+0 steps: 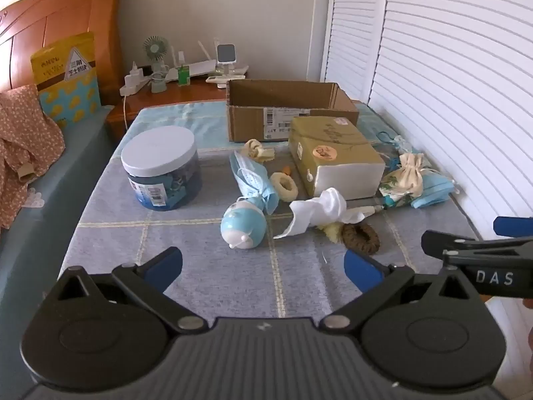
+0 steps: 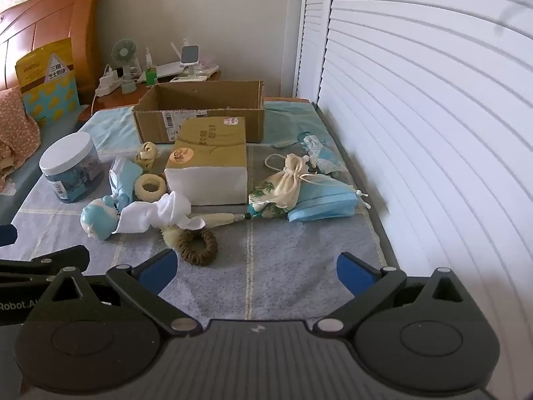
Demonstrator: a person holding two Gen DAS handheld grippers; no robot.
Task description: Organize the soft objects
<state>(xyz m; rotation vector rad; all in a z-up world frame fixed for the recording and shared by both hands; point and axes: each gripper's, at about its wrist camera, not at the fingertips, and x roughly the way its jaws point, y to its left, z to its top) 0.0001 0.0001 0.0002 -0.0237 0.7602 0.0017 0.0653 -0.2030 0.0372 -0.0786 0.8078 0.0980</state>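
Soft items lie scattered on a checked cloth: a white fabric piece (image 1: 318, 211) (image 2: 160, 215), a brown woven scrunchie (image 1: 361, 238) (image 2: 197, 245), a cream scrunchie (image 1: 283, 185) (image 2: 150, 185), blue face masks (image 1: 253, 180) (image 2: 321, 205) and a cream drawstring pouch (image 1: 408, 175) (image 2: 293, 181). An open cardboard box (image 1: 286, 113) (image 2: 200, 116) stands at the back. My left gripper (image 1: 263, 270) hovers open near the front, short of a blue-white round toy (image 1: 243, 223) (image 2: 98, 218). Over bare cloth, my right gripper (image 2: 258, 271) is open too, beside the brown scrunchie.
A closed yellow-white box (image 1: 333, 156) (image 2: 208, 163) sits mid-table. A white-lidded jar (image 1: 161, 168) (image 2: 71, 171) stands left. White louvred doors (image 2: 416, 133) line the right side. A bed with headboard (image 1: 50, 26) and a cluttered nightstand (image 1: 173, 93) lie beyond.
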